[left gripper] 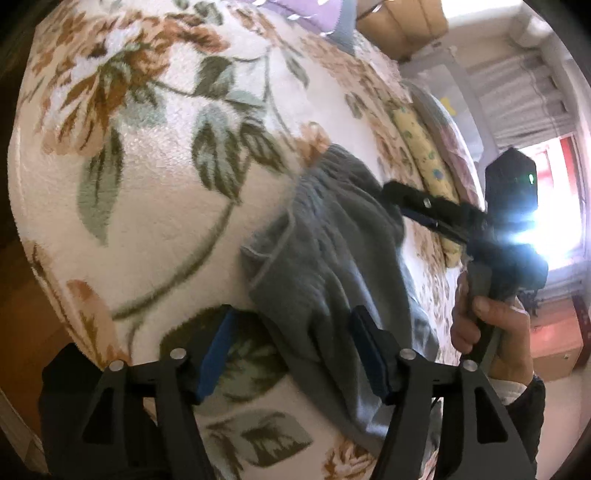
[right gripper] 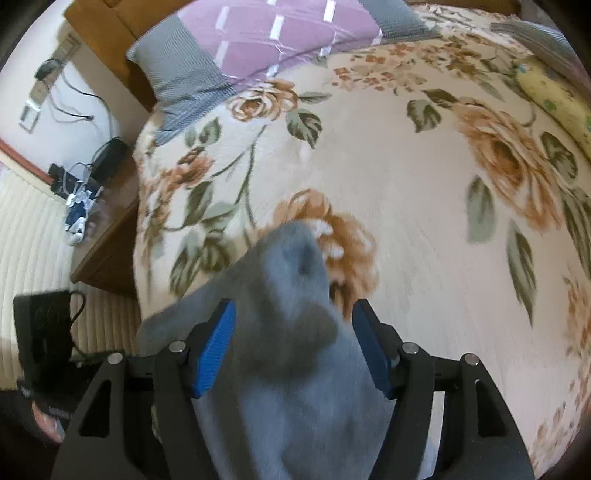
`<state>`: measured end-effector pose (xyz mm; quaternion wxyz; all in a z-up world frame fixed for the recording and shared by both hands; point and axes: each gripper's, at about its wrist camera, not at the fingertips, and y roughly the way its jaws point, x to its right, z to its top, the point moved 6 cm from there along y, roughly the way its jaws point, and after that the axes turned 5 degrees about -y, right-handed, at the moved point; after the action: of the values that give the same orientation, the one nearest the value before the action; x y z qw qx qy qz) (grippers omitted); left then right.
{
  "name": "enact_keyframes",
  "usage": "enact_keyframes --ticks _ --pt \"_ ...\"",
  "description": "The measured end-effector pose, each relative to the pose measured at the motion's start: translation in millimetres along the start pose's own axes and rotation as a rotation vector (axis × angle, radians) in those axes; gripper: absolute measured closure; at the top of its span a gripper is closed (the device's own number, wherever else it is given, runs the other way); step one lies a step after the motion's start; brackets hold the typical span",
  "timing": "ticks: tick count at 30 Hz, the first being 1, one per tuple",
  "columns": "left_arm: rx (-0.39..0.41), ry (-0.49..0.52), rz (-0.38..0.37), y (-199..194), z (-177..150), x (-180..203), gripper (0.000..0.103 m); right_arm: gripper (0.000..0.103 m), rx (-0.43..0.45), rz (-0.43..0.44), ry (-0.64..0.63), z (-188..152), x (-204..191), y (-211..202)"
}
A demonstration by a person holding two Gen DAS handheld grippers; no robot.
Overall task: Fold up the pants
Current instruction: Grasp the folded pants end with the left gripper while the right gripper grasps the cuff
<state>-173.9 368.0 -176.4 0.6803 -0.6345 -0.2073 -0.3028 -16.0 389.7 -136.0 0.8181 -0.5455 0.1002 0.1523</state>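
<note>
One pair of grey pants lies bunched on the floral blanket covering your bed, near its edge. Your left gripper stands wide open, one blue pad on the blanket, the other at the cloth's edge. Your right gripper also stands wide, with grey fabric heaped between its pads; whether they pinch it, you cannot tell. Beyond, a purple pillow rests by the headboard.
</note>
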Motion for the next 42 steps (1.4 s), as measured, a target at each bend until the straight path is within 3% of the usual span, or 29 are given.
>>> enact_keyframes --ticks 5,8,9,10,12,13,17,24,31,42 --pt "0.007 -0.018 0.016 13.4 4.5 -1.4 0.031 0.036 -0.062 0.076 0.057 16.9 7.5 38.9" --pt "0.035 0.016 0.036 13.8 2.6 5.0 0.031 0.037 -0.063 0.047 0.067 17.2 8.5 52.8" --pt "0.043 0.037 0.047 14.2 1.9 7.3 0.034 0.05 -0.045 0.054 0.075 17.3 8.0 52.7" --pt "0.057 0.06 0.059 13.4 1.5 9.4 0.047 0.074 -0.025 0.085 0.082 16.3 5.4 49.6" --pt "0.071 0.117 0.045 12.1 1.1 16.5 0.081 0.084 -0.001 0.115 0.092 13.9 1.0 39.9" --pt "0.061 0.134 0.033 13.2 0.3 20.3 0.086 0.089 0.014 0.112 0.079 13.6 -2.2 33.8" --pt "0.084 0.169 -0.008 4.0 -1.7 36.2 0.089 0.091 0.101 0.11 0.061 7.5 -10.7 -13.0" --pt "0.088 0.3 -0.122 -24.7 -25.9 97.9 0.089 0.091 0.233 0.077 0.095 -22.2 -3.3 -99.8" --pt "-0.006 0.448 -0.23 -27.9 -89.9 171.6 0.089 0.091 0.327 0.037 0.21 -88.6 27.0 -174.2" --pt "-0.158 0.672 -0.301 -9.6 -193.8 246.3 0.089 0.091 0.452 -0.025 0.375 -208.1 62.3 -254.0"
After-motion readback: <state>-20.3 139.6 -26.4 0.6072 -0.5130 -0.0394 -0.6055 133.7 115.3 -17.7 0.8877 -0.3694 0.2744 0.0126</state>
